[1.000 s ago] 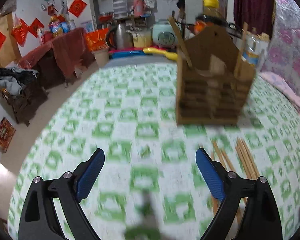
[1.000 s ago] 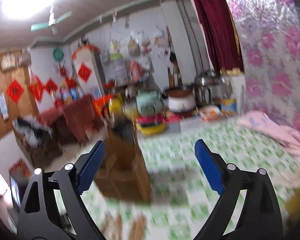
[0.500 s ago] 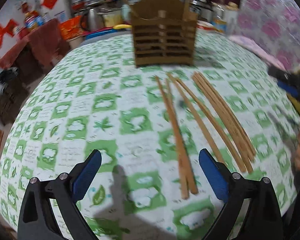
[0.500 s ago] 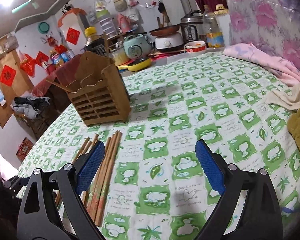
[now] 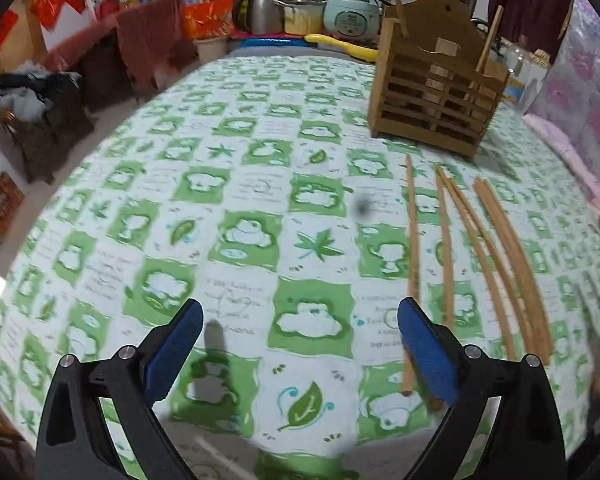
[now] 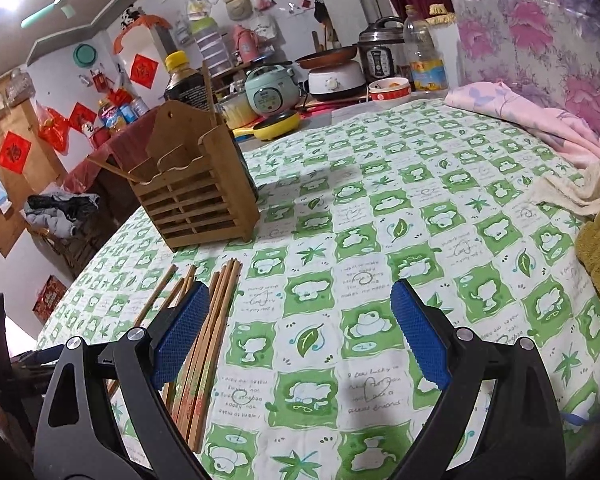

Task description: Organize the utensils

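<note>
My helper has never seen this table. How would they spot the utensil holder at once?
On the green-and-white checked tablecloth, look beyond the loose chopsticks. The slatted wooden holder stands upright there, the only boxy wooden thing on the cloth, with sticks already poking out.

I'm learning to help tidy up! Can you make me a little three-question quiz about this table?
1. True or false: the left gripper holds a chopstick.
2. Where do the loose chopsticks lie? A) on the tablecloth B) on the floor
3. Fill in: the wooden holder already has ___ sticking out of it.

Key: 1 false, both it and the right gripper are open and empty; 2 A; 3 chopsticks.
</note>
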### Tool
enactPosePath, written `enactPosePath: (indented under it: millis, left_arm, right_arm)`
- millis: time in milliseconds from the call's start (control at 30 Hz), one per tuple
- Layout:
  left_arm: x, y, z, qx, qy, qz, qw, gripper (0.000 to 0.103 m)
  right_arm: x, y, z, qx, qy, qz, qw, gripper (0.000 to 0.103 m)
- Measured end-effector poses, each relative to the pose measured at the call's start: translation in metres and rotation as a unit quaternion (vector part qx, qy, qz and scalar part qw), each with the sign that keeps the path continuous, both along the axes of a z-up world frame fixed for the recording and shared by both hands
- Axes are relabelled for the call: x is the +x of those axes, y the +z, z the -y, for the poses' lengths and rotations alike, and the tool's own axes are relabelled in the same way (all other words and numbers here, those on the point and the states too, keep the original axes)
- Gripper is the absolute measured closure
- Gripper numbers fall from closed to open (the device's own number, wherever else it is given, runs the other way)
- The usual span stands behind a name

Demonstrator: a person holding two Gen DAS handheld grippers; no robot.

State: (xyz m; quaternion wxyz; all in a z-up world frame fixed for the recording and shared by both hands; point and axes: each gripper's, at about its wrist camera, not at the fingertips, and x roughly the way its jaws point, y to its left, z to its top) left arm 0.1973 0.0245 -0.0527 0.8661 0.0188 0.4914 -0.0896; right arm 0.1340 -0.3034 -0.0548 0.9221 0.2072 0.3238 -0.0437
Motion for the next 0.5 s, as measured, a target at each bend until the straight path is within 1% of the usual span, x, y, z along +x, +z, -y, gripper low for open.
enactPosePath:
  millis: [167, 233, 367, 433, 500]
  left_arm:
    - [-0.012, 0.003, 0.018, 0.031, -0.041, 0.023, 0.9984, 0.007]
    - [-0.014, 0.001, 0.026, 0.054, -0.051, 0.031, 0.9967, 0.007]
    - [-0.016, -0.004, 0.035, 0.077, -0.068, 0.031, 0.9943, 0.008]
    - [-0.016, -0.005, 0.038, 0.085, -0.073, 0.029, 0.9933, 0.012]
    - [-0.017, -0.007, 0.042, 0.091, -0.082, 0.027, 0.9921, 0.022]
  right_arm:
    - [0.002, -0.001, -0.004, -0.013, 0.007, -0.005, 1.0, 0.014]
    - [0.002, -0.001, -0.005, -0.015, 0.006, -0.005, 1.0, 0.014]
    - [0.002, -0.002, -0.005, -0.013, 0.007, -0.005, 1.0, 0.014]
    - [0.003, -0.002, -0.006, -0.013, 0.011, -0.008, 1.0, 0.014]
    - [0.004, -0.003, -0.008, -0.017, 0.014, -0.011, 1.0, 0.014]
